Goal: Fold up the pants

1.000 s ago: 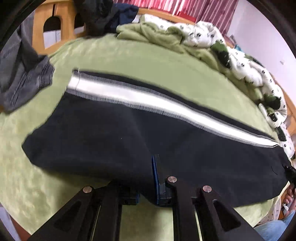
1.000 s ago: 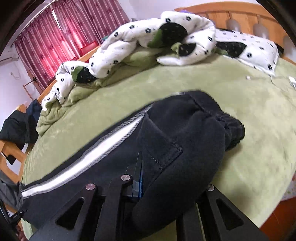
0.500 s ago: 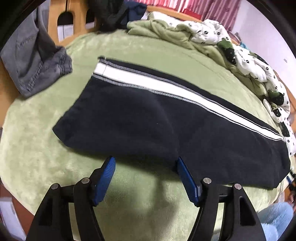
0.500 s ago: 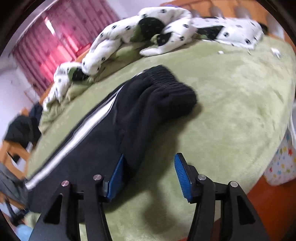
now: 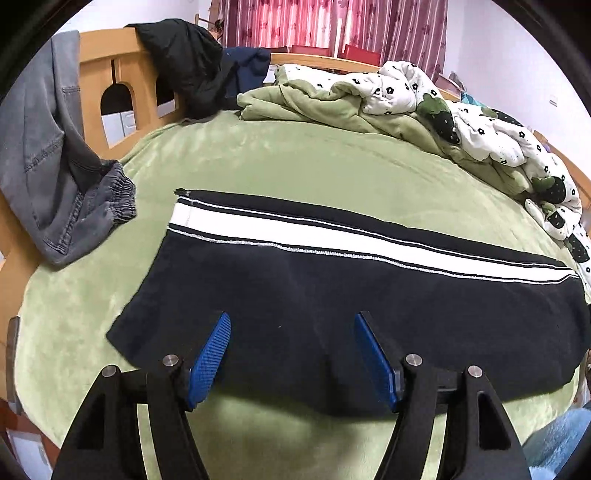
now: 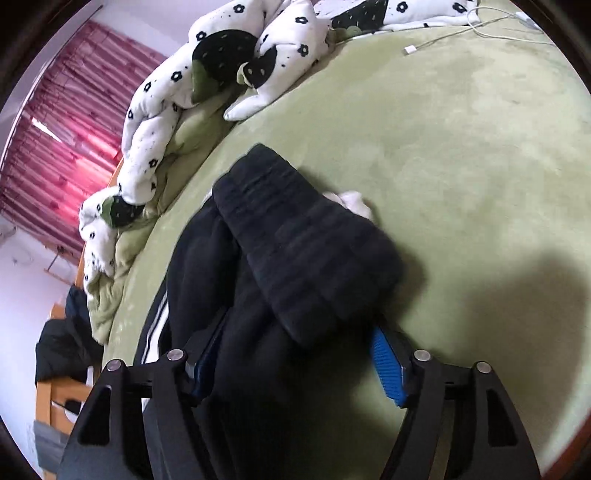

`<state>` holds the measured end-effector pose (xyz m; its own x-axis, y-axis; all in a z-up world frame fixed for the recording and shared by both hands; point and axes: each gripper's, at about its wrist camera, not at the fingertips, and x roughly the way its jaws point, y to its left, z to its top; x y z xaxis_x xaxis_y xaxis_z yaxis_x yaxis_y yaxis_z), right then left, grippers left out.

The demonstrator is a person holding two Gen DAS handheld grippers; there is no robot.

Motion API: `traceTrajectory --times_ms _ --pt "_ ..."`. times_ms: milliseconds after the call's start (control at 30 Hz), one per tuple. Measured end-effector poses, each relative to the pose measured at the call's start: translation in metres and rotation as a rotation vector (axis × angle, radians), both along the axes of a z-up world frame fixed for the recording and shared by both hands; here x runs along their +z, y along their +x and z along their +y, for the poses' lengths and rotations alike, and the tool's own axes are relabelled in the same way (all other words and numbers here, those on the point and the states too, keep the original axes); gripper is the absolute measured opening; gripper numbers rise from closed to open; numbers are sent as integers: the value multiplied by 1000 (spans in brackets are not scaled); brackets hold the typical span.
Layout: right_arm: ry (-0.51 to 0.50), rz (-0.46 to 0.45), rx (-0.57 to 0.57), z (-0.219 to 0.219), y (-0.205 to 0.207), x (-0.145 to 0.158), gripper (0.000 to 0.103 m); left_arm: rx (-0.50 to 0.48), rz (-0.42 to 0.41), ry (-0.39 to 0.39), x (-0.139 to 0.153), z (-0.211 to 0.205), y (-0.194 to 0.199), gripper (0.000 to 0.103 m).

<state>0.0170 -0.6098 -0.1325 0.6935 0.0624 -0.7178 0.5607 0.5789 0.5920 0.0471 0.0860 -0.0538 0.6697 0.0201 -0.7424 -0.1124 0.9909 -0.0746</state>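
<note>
Black pants (image 5: 332,295) with a white side stripe lie flat, folded lengthwise, on the green bed (image 5: 295,166). My left gripper (image 5: 291,339) is open and empty above the pants' near edge, blue pads apart. In the right wrist view the pants' ribbed waistband (image 6: 303,251) lies bunched between the fingers of my right gripper (image 6: 295,354). That gripper is open with jaws wide on either side of the cloth, not pinching it. A white scrap (image 6: 354,201) shows beside the waistband.
A grey garment (image 5: 55,166) hangs over the wooden bed frame (image 5: 96,74) at left. Dark clothes (image 5: 192,66) drape over the frame. A rumpled green and white flowered quilt (image 5: 406,107) lines the far side. A white cable (image 6: 461,33) lies on the bed.
Both grippers opened and let go of the pants, which now lie flat. The left gripper drew back and up; the right gripper moved over the waistband.
</note>
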Motion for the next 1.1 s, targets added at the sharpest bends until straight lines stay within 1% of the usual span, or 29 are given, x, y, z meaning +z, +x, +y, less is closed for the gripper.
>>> traceTrajectory --times_ms 33,67,100,133,167,233,267,300,333,367,400,433,467,500,533,567,633,700,767,833,867,900,933,967,1067,1100 --pt "-31 6 -16 0 6 2 53 -2 11 -12 -2 1 3 67" --pt "-67 6 -18 1 9 7 48 0 16 -20 -3 0 4 67" --pt "-131 7 -3 2 13 14 42 -1 18 -25 -3 1 4 67" --pt "-220 5 35 4 17 25 40 -5 11 -26 -1 2 2 67" --pt "-318 -37 83 7 16 42 39 -11 0 -29 -1 2 0 67" --pt "-444 -131 140 14 9 71 39 -24 -19 -42 -1 6 -4 67" --pt "-503 -150 141 20 7 81 39 -20 -19 -46 -2 7 -5 67" --pt "-537 -143 137 24 7 82 41 -10 -14 -54 -4 9 -5 67" --pt "-563 -119 143 28 9 78 45 0 0 -72 -7 12 -5 67" --pt "-576 -48 155 29 15 64 46 5 9 -84 -8 15 -5 67" --pt "-560 10 159 25 22 53 51 9 14 -90 -8 17 -6 67" --pt "-518 104 157 19 24 31 54 13 15 -88 -6 20 -8 67" --pt "-491 136 152 14 20 19 55 15 13 -81 -5 22 -9 67" --pt "-450 135 134 9 10 9 59 18 10 -69 -3 24 -11 67" --pt "-414 94 95 7 -5 9 63 25 11 -54 0 27 -12 68" --pt "-418 100 75 7 -15 11 63 26 11 -54 1 31 -12 68" --pt "-482 126 73 17 -29 21 63 30 8 -59 4 38 -10 68" --pt "-580 174 76 31 -37 38 63 44 -1 -58 6 48 -3 68" --pt "-649 196 91 46 -41 56 63 50 -5 -78 6 59 6 68" --pt "-724 200 87 64 -44 77 63 53 -4 -103 3 69 19 68" --pt "-748 190 81 72 -47 88 63 54 -5 -98 2 74 25 68" --pt "-756 176 74 80 -47 99 63 59 -9 -78 1 78 33 68" --pt "-750 157 75 89 -48 108 63 62 -18 -52 -1 84 42 68" --pt "-733 137 87 99 -46 117 63 61 -24 -43 -1 88 49 68" --pt "-678 107 132 135 -26 132 63 59 -16 -65 -5 110 78 67" --pt "-661 94 150 149 -16 136 64 65 -10 -66 -6 117 88 65"
